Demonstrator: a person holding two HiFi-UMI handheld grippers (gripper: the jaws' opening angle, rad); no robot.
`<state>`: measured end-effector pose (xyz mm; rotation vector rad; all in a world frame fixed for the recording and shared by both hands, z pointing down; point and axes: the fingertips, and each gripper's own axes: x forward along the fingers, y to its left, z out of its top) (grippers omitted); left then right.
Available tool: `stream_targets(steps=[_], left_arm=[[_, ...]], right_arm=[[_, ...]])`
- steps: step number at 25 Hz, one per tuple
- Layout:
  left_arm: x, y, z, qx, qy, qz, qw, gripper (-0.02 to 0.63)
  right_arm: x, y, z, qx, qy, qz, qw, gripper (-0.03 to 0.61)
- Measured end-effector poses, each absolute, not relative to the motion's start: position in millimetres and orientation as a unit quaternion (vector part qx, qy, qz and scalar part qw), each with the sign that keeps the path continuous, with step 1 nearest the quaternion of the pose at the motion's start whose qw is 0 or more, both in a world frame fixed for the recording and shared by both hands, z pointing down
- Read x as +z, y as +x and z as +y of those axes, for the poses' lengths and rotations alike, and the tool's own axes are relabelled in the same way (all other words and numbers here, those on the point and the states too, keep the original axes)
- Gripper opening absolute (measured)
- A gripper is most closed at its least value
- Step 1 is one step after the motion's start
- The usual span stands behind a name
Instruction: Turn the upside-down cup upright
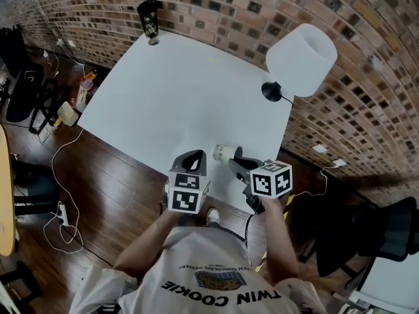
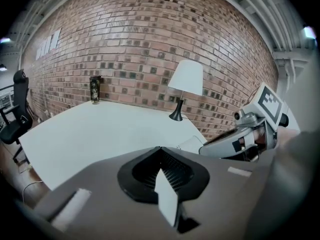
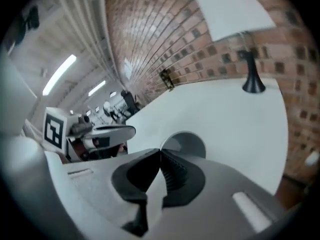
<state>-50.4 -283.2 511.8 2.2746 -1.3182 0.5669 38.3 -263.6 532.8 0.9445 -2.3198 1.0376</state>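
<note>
A small white paper cup [image 1: 221, 153] is near the front edge of the white table [image 1: 177, 90], tipped on its side just off the surface. My right gripper [image 1: 234, 161] is shut on the cup's wall. In the right gripper view the jaws [image 3: 160, 153] meet at the rim, and the cup's grey open mouth [image 3: 184, 143] shows just beyond them. To the cup's left, my left gripper [image 1: 190, 157] hangs over the table's front edge; its jaws [image 2: 161, 153] are shut and hold nothing. The left gripper view shows the cup [image 2: 192, 144] beside the right gripper's arm.
A lamp with a white shade [image 1: 301, 60] and black base [image 1: 272, 91] stands at the table's right edge by the brick wall. A dark tumbler [image 1: 150, 19] stands at the far corner. Cables and a power strip [image 1: 62, 214] lie on the wooden floor at left.
</note>
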Motion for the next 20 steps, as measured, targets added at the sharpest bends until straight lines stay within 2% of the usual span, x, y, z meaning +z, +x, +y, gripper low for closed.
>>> stream_targets(steps=[3, 9, 16, 20], left_arm=[[509.6, -53.6, -282.2, 0.205, 0.822, -0.482, 0.223, 0.006], [509.0, -62.5, -280.9, 0.201, 0.817, -0.491, 0.227, 0.006], [507.7, -72.7, -278.7, 0.194, 0.811, -0.502, 0.230, 0.006], [508.1, -75.3, -276.7, 0.192, 0.809, -0.506, 0.232, 0.006]], right_arm=[[524.8, 32.0, -266.7, 0.275, 0.308, -0.849, 0.329, 0.009], [527.8, 24.8, -261.4, 0.129, 0.210, -0.830, 0.500, 0.011], [538.3, 13.4, -243.8, 0.043, 0.106, -0.792, 0.600, 0.011], [547.8, 13.7, -244.5, -0.002, 0.083, -0.768, 0.634, 0.011]])
